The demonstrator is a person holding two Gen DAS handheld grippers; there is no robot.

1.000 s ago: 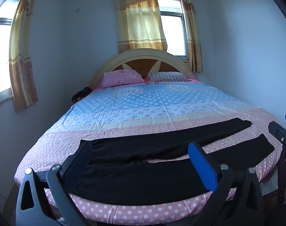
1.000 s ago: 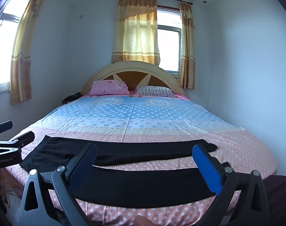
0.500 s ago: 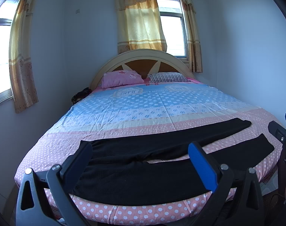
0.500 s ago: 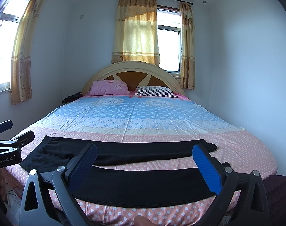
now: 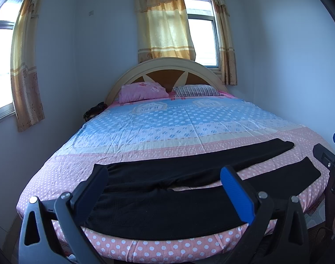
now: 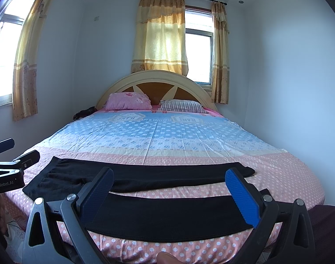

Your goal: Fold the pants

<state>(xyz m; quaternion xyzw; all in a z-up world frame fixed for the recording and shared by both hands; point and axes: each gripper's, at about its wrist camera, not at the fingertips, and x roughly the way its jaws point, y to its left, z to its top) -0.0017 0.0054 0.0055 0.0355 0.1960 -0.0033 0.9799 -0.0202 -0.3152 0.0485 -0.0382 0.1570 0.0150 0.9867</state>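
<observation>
left view: the black pants [image 5: 167, 198] lie flat across the near end of the bed [image 5: 178, 121]. the left gripper [image 5: 165, 186] is spread wide above them, holding nothing.
right view: the right gripper [image 6: 170, 186] is wide too, empty, over the pants.

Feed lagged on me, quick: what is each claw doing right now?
Left claw: open, holding nothing, above the black pants.
Right claw: open, holding nothing.

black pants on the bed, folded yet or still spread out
Spread out. The black pants lie flat across the foot of the bed, both legs stretched apart with pink sheet showing between them, no fold anywhere.
</observation>
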